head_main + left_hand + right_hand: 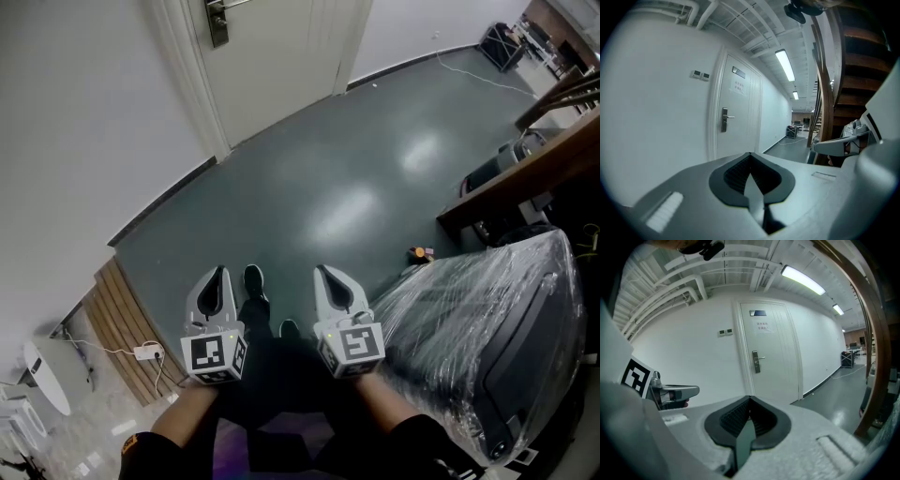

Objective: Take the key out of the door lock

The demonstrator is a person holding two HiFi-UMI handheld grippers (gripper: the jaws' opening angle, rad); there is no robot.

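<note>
A white door [272, 56] stands shut at the far end of the dark floor, well ahead of me. Its metal lock plate [217, 21] with a lever handle shows at the top of the head view; it appears again as the lock plate [724, 119] in the left gripper view and the lock plate [755, 362] in the right gripper view. The key is too small to make out. My left gripper [220, 274] [750, 155] and right gripper [324, 272] [749, 399] are held side by side at waist height, both shut and holding nothing, pointing toward the door.
A bulky object wrapped in clear plastic [487, 319] stands close on my right, beside a dark wooden stair stringer [525, 169]. Wooden slats [122, 328] and a white power adapter [147, 352] lie at the lower left. A small orange item [420, 253] lies on the floor.
</note>
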